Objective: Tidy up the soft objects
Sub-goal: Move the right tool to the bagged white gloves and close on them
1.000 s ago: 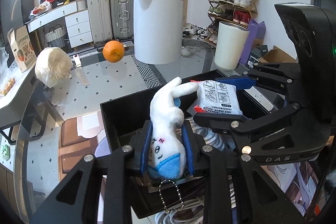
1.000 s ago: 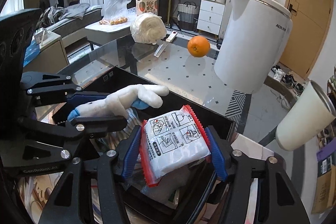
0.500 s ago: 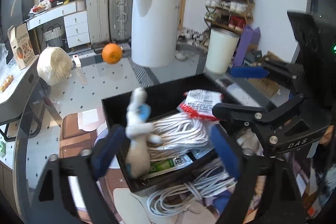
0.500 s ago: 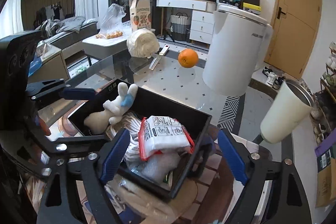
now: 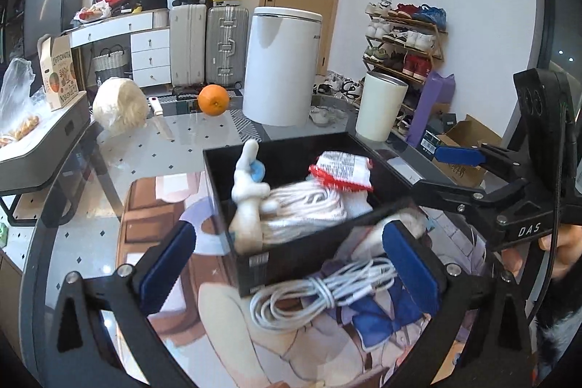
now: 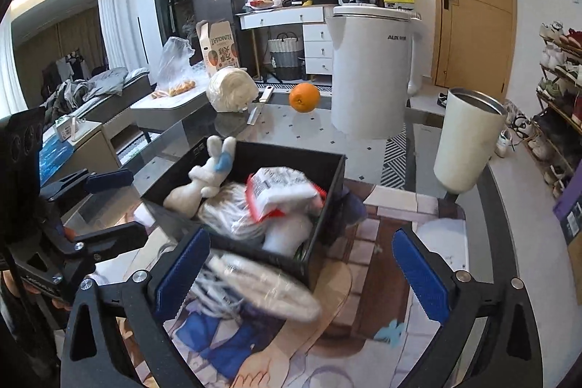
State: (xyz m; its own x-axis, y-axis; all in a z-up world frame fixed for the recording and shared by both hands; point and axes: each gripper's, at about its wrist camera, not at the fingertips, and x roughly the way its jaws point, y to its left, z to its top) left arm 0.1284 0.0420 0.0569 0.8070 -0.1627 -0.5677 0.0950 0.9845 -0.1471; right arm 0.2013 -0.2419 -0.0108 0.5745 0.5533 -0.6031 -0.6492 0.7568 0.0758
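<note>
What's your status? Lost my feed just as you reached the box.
Left gripper and right gripper just opened, empty. Plush rabbit and red-edged packet lie in the black box. Cable coil outside, in front.

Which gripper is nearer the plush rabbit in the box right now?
Left. The plush rabbit stands at the black box's near corner just ahead of the left gripper. The right gripper faces the box's other end, beside the packet.
</note>
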